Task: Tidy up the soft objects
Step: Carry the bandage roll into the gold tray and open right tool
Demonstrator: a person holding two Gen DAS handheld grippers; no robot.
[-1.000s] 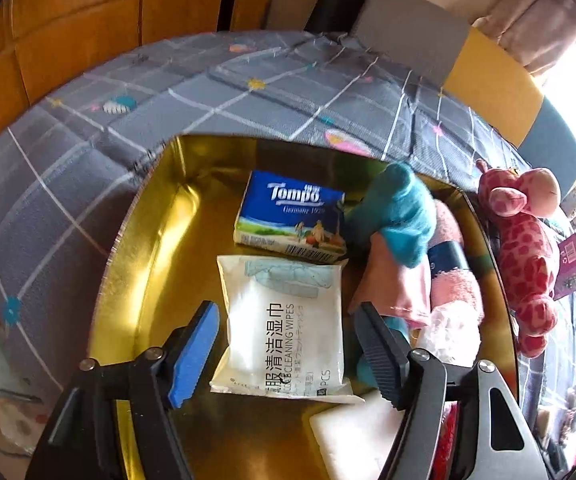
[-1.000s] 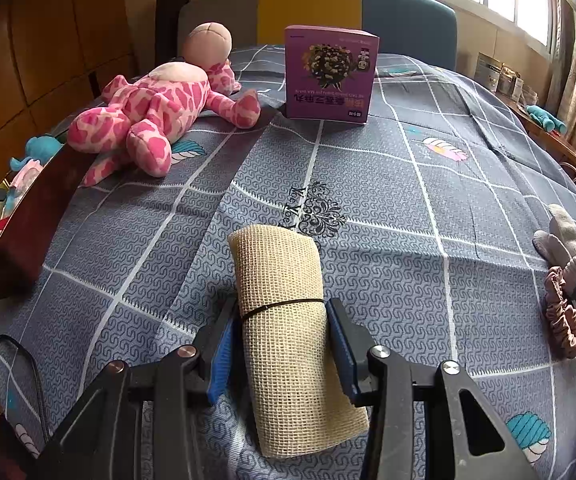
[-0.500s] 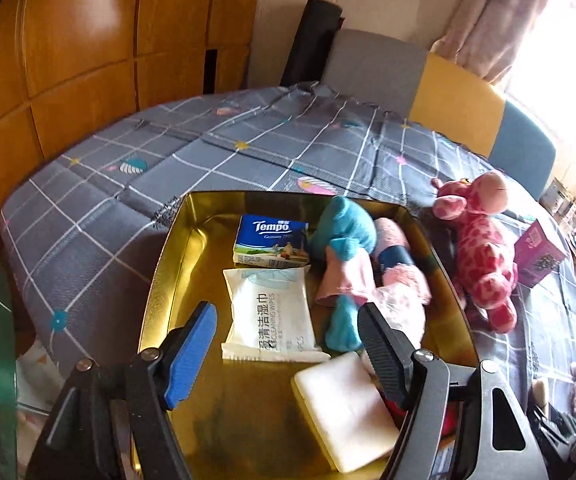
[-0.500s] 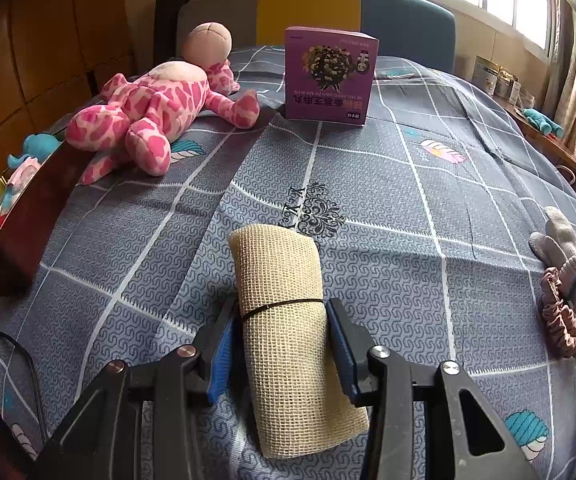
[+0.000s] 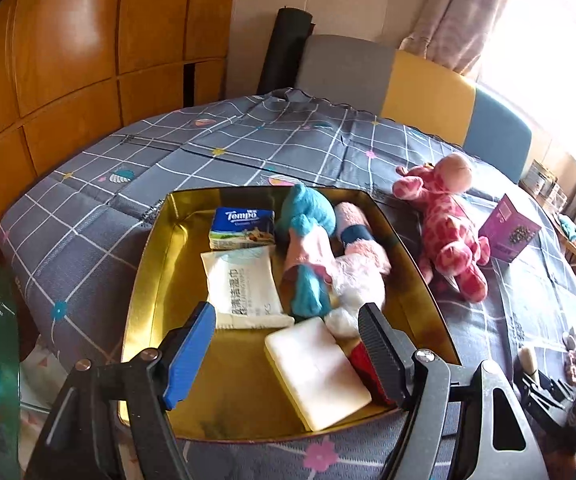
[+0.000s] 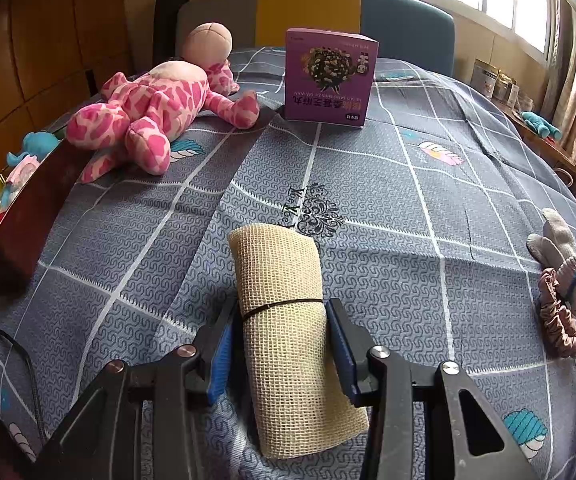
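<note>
My left gripper (image 5: 286, 314) hangs open above the near end of the gold tray (image 5: 144, 280), with nothing between its fingers. In the tray lie a white wet-wipes pack (image 5: 244, 280), a blue Tempo tissue pack (image 5: 242, 228), a teal and pink plush bundle (image 5: 312, 248) and a white pad (image 5: 316, 368). My right gripper (image 6: 282, 340) is shut on a beige mesh roll (image 6: 280, 276) tied with a black band; the roll rests on the grey checked cover (image 6: 388, 208). A pink spotted plush (image 6: 156, 120) lies beside the tray.
A purple box (image 6: 330, 80) stands at the far middle of the cover. A knitted glove (image 6: 564, 256) and a pink scrunchie (image 6: 558, 328) lie at the right edge. The tray's dark outer wall (image 6: 28, 216) runs along the left. Wooden panels and a padded headboard stand behind.
My left gripper has risen and drawn back from the wet-wipes pack, which stays in the tray; the whole tray now shows. The right gripper and its roll have not moved.
</note>
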